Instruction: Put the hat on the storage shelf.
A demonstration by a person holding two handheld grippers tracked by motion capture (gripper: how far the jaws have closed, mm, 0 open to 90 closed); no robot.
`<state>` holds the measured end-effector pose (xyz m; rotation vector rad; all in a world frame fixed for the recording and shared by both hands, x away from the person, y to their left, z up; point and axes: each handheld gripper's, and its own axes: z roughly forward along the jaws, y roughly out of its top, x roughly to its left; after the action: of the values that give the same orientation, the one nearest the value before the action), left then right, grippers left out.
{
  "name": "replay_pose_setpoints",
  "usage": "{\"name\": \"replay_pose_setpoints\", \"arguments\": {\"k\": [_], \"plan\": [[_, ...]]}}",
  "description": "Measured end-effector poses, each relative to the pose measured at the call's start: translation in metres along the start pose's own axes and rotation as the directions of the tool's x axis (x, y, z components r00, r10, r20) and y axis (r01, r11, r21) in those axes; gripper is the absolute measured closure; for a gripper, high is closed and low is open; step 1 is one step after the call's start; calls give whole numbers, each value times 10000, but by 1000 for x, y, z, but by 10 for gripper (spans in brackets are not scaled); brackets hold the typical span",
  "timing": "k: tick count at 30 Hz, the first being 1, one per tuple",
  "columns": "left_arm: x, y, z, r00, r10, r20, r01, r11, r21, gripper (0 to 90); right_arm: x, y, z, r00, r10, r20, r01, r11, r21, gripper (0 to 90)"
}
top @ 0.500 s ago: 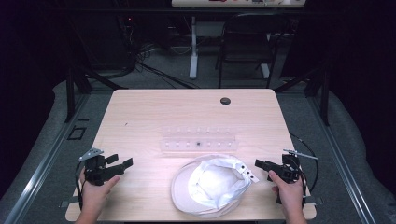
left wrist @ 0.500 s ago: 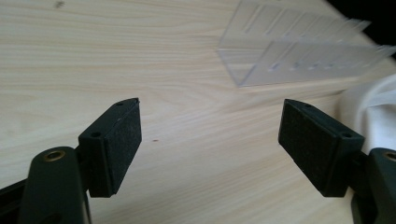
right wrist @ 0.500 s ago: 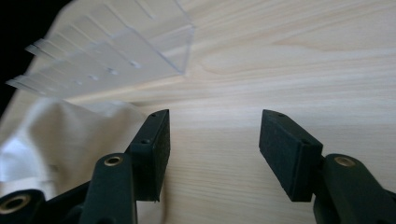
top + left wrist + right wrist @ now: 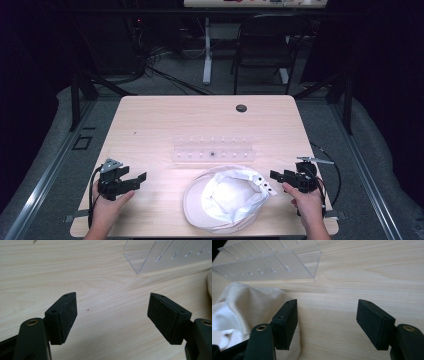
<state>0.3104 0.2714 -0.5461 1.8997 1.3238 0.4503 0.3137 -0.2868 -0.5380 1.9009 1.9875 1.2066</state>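
A white cap lies crown up at the table's front middle. Just behind it lies a clear plastic rack with rows of small slots. At the front left, my left gripper rests in a hand, pointing right toward the cap. It is open over bare wood, with the rack's end ahead to the right. My right gripper points left at the cap's side and is open. One of its pads sits beside the cap's cloth, and nothing is between the jaws.
The wooden table has a black cable hole near its far edge. Cables trail from both grippers off the front corners. Beyond the table stand a chair and desk legs on a dark floor.
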Motion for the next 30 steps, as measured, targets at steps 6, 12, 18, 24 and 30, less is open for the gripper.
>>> {"name": "replay_pose_setpoints", "arguments": {"k": [6, 12, 18, 24, 30], "plan": [[-7, -3, 0, 9994, 279, 185, -282, 9994, 197, 300, 12, 12, -11, 9991, -194, 373, 169, 9978, 646, 442], [-7, -3, -2, 9983, 181, 556, -178, 9998, -62, 372, 23, 23, -20, 9890, -1185, 881, 1072, 9866, 1233, 439], [-11, -5, -3, 9970, 354, 686, -313, 9977, -599, 430, 33, 31, -21, 9896, -1288, 643, 1159, 9776, 1756, 453], [-13, -4, -5, 9984, 77, 554, -40, 9978, -655, 532, 44, 40, -23, 9895, -1399, 365, 1295, 9698, 2069, 439], [-9, -4, -5, 9942, -132, 1064, 187, 9985, -507, 524, 52, 50, -25, 9880, -1537, 146, 1452, 9568, 2520, 446]]}}
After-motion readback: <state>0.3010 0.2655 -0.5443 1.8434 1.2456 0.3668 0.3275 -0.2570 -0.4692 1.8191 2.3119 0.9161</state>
